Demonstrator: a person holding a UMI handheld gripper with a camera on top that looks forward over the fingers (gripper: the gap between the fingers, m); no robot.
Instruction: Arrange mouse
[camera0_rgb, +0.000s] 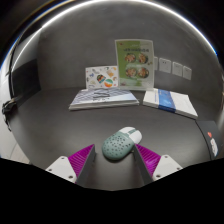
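Observation:
A pale green mouse (119, 145) with a perforated shell and a white front end lies on the dark grey table (60, 125). It rests on the table between my fingertips, its far end reaching just beyond them. My gripper (115, 153) is open. The left finger's magenta pad (82, 160) stands apart from the mouse with a gap. The right finger's pad (148, 156) is close to the mouse's side; I cannot tell if it touches.
Beyond the mouse lie an open booklet (104, 98) and a white and blue book (168, 101). A green leaflet (133, 65) and a small picture card (99, 76) stand against the wall. Wall sockets (175, 68) sit to their right.

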